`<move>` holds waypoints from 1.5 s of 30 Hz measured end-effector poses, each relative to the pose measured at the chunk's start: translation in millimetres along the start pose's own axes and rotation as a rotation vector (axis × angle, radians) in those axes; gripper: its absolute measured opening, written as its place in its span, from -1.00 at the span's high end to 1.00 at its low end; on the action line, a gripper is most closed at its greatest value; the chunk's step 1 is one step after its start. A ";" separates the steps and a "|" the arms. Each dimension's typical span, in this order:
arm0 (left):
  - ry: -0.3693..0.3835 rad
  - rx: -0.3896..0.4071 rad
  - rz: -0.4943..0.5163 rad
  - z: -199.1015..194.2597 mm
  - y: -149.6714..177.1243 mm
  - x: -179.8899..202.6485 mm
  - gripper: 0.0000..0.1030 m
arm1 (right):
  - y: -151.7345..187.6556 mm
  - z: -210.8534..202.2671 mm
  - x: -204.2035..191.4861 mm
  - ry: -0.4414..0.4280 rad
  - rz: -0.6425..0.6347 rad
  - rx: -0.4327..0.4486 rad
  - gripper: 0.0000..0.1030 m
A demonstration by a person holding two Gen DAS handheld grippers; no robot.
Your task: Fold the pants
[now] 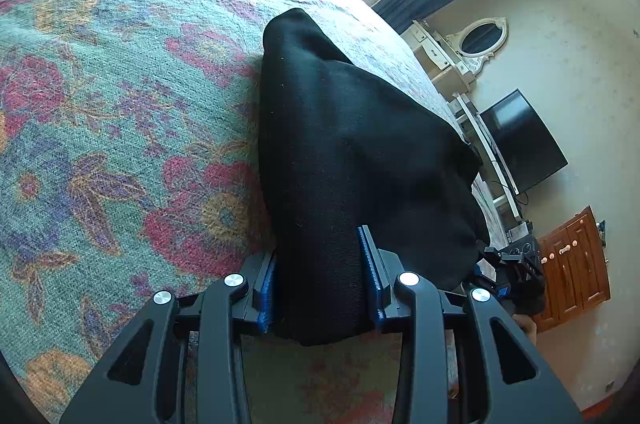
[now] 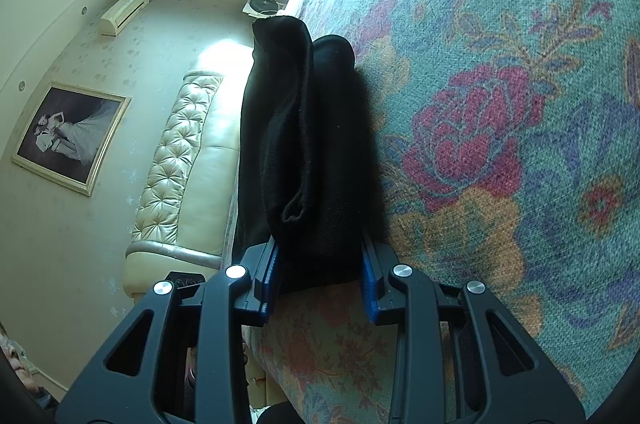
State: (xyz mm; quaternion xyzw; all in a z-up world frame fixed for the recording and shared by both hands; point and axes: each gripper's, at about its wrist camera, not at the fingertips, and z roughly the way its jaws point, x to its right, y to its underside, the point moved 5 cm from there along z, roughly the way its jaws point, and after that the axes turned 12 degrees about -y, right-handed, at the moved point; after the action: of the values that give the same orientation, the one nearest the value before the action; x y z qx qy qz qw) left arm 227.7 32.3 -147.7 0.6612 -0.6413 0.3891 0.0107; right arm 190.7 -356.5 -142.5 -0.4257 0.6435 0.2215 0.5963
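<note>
Pants [image 1: 352, 152]: matt black knit cloth. Bedspread [image 1: 120, 104]: coarse woven floral fabric.

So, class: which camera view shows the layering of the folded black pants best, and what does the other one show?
The right wrist view: the black pants show two stacked layers with a rolled edge, pinched in the right gripper. The left wrist view shows the pants as one smooth dark mound on the floral bedspread, clamped in the left gripper.

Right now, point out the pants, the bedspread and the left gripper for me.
pants [image 1: 352, 152], left wrist view, middle of the black cloth.
bedspread [image 1: 120, 96], left wrist view, bare floral part beside the pants.
left gripper [image 1: 320, 280], left wrist view, midway between its fingertips, on clamped cloth.
</note>
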 end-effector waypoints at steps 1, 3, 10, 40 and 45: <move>-0.003 0.002 0.006 -0.1 0.3 1.0 0.29 | 1.8 1.1 -2.2 0.000 0.001 0.000 0.38; -0.014 0.010 0.027 -1.0 0.5 3.1 0.28 | 1.5 0.0 -0.3 -0.002 0.003 0.000 0.37; -0.013 0.018 0.030 -2.2 1.5 2.5 0.00 | -3.2 -2.0 1.9 -0.019 0.023 -0.043 0.26; 0.142 -0.146 0.090 48.8 -62.1 -5.2 0.33 | -70.0 36.0 8.5 0.046 -0.074 -0.282 0.45; 0.139 -0.116 0.114 44.5 -59.4 -0.5 0.29 | -69.6 30.1 8.9 -0.015 -0.074 -0.282 0.36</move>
State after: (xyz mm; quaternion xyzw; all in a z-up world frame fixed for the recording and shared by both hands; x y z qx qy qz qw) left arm 300.9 20.4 -150.2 0.5935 -0.6969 0.3963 0.0712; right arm 265.3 -372.8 -141.2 -0.5272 0.5854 0.2906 0.5431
